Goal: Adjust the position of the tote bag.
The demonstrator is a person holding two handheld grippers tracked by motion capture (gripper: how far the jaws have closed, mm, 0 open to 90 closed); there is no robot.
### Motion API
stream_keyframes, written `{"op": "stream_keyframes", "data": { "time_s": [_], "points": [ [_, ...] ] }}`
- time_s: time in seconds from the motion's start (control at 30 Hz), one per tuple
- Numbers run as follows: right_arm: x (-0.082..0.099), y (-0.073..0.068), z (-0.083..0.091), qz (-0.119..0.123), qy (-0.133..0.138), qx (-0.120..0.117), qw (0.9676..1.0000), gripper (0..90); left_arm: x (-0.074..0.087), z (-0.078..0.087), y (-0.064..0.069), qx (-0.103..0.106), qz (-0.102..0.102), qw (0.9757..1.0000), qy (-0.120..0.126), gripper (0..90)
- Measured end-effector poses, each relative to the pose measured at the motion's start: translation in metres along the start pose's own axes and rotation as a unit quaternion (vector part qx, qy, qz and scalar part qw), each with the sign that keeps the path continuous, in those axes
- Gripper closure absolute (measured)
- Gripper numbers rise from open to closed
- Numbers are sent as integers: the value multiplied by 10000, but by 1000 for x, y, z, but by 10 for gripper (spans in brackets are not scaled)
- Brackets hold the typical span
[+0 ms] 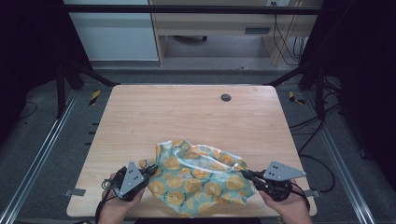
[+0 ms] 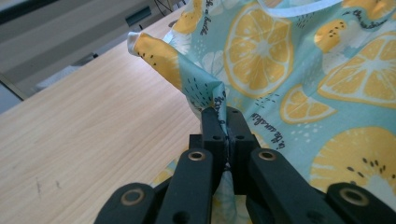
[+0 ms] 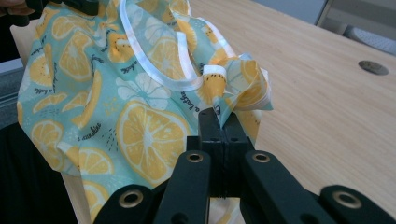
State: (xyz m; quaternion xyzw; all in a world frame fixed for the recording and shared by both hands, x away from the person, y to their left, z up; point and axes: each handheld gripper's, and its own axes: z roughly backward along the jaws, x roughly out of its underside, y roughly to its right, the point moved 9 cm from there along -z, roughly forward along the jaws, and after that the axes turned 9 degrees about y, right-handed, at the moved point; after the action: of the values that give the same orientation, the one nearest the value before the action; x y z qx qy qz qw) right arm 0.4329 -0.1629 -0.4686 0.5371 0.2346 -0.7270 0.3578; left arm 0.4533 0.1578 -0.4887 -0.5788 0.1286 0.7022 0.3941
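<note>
Left tongs [image 1: 150, 171]: I hold them at the near left of the table, jaws pressed together on a fold at the left edge of the cloth. In the left gripper view [image 2: 223, 122] the fabric comes up from between the two black jaws, with no gap between them.

Right tongs [image 1: 246, 174]: I hold them at the near right of the table, jaws pinching the right edge of the cloth. In the right gripper view [image 3: 219, 122] a bunched corner with white trim sits just above the closed jaws.

Cloth [image 1: 198, 179]: teal fabric printed with orange and lemon slices, white flowers and small script, edged in white binding [image 3: 154, 70]. It lies crumpled on the near middle of the table, between my two tongs, its near hem reaching the front edge of the table.

Cloth, left gripper view [image 2: 299, 70]: it spreads to the right of the jaws; one corner [image 2: 149, 49] stands up off the wood, to the upper left of the jaws.

Cloth, right gripper view [image 3: 116, 107]: it stretches away to the left of the jaws, toward my other tongs [image 3: 79, 5] at the top left.

Table [image 1: 187, 112]: pale wood, bare across its far half apart from a small round dark cap [image 1: 226, 97] near the far edge.

My hands: left hand [image 1: 116, 200] and right hand [image 1: 289, 203] come in from the bottom of the high view, each gripping its tool.
</note>
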Motion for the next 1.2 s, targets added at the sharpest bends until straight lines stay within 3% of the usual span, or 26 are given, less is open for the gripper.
{"op": "stream_keyframes", "data": {
  "time_s": [0.3, 0.5, 1.2],
  "points": [
    [18, -6, -16, -36, -295, -136, 9995, 900, 18, -14, 5, 154, 95, 9984, -530, 884],
    [23, -13, -22, -28, -409, -243, 9989, 900, 24, -19, 6, 191, 111, 9971, -734, 873],
    [27, -21, -27, 12, -518, -369, 9980, 893, 30, -20, 7, 252, 304, 9951, -906, 854]
  ]
}}
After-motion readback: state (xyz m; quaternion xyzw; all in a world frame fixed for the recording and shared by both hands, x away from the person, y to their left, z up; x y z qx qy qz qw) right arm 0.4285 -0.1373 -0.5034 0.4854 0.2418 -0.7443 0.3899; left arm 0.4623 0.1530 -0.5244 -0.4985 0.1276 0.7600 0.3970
